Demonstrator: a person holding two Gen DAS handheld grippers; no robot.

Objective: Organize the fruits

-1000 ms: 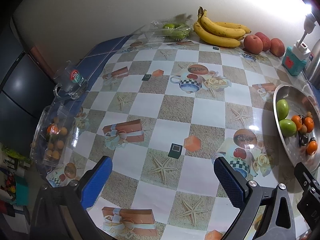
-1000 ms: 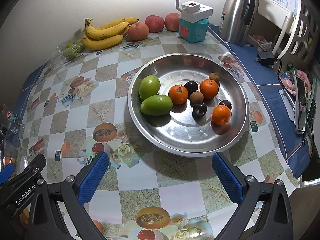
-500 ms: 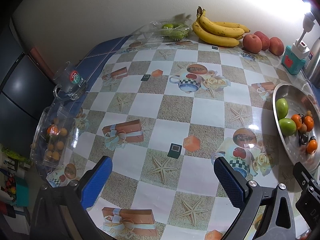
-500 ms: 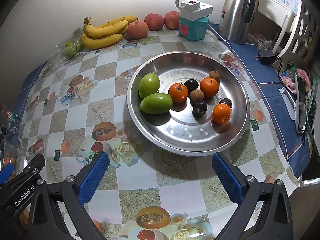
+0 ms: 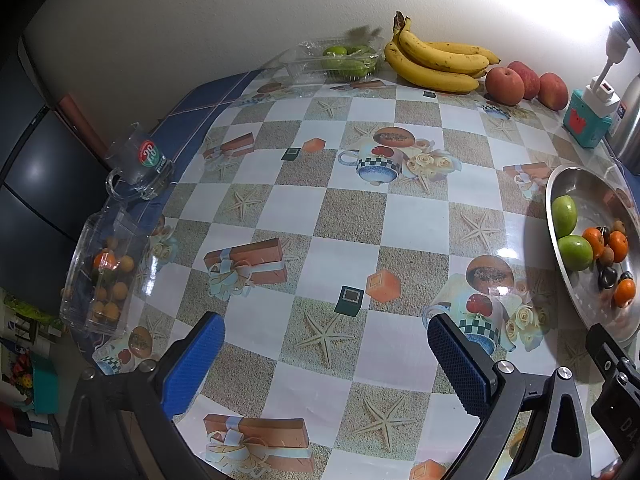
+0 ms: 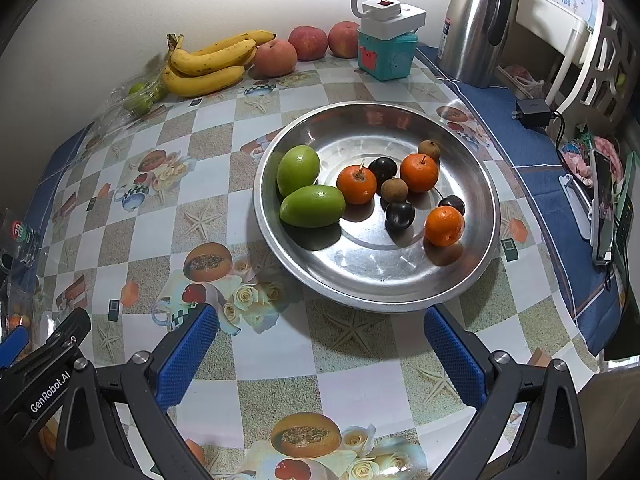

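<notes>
- The surface (image 5: 344, 216) took up most of both views, and its checked cloth lay bare across the middle of the left view; that seemed the widest room for moving.
- Little had changed over the last second: in the left view the bowl (image 6: 360, 292) had slid slightly toward the right edge of the frame, and in the right view it sat a touch lower, so both tongs had only drifted and no fruit had been shifted.
- The bowl held two green fruits (image 6: 304, 192), three oranges (image 6: 356, 184), some dark plums (image 6: 400, 215) and brown longans, all loose and close together.
- Bananas (image 5: 436, 64) and apples (image 5: 506, 86) lay along the wall at the upper edge, beside a clear tray of green fruit (image 5: 340, 60).
- A clear box of small oranges (image 5: 104, 268) and a glass mug (image 5: 138, 164) stood at the left rim of the surface, likely easy to knock off.
- The left tongs (image 5: 326, 360) were spread wide and empty, low in frame.
- The right tongs (image 6: 322, 354) were likewise spread and empty, just short of the bowl's near rim.
</notes>
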